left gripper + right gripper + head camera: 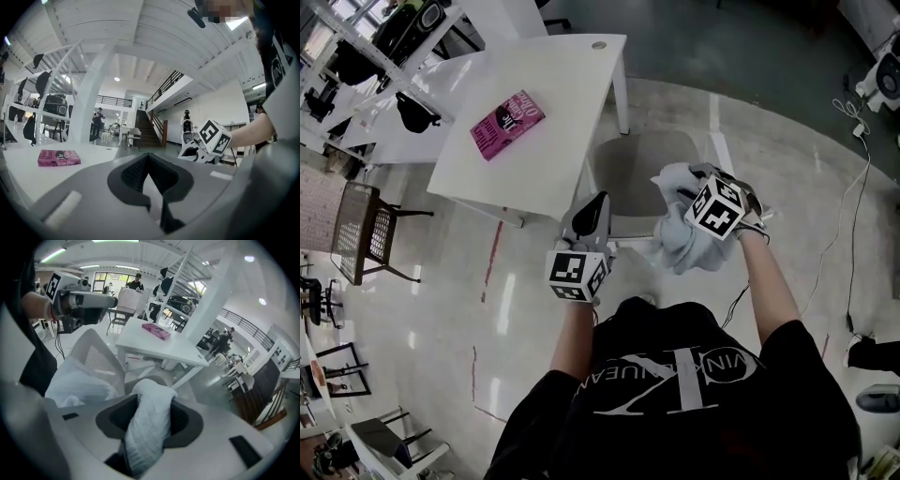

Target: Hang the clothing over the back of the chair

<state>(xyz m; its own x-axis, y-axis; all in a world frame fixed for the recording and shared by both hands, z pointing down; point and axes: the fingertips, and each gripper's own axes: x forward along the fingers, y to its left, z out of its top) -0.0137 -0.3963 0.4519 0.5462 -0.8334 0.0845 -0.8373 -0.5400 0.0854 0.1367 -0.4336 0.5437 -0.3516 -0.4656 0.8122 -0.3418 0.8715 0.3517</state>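
Closest in the head view is the person's black shirt (675, 394), and beyond it both arms reach toward the white chair (642, 164). The left gripper (592, 208) hovers level just short of the chair's back. The right gripper (698, 187) tilts down over the right part of that back, where the pale grey clothing (680, 239) lies bunched and draped. Beyond the chair stands a white table (553, 66) with a pink book (506, 124) on it. The left gripper view shows its jaws meeting at the tips with nothing between them. The right gripper view shows its jaws standing apart, with a fold of the clothing lying loosely between them and a dark gap beside it. The rest of the clothing is heaped against the chair's mesh back.
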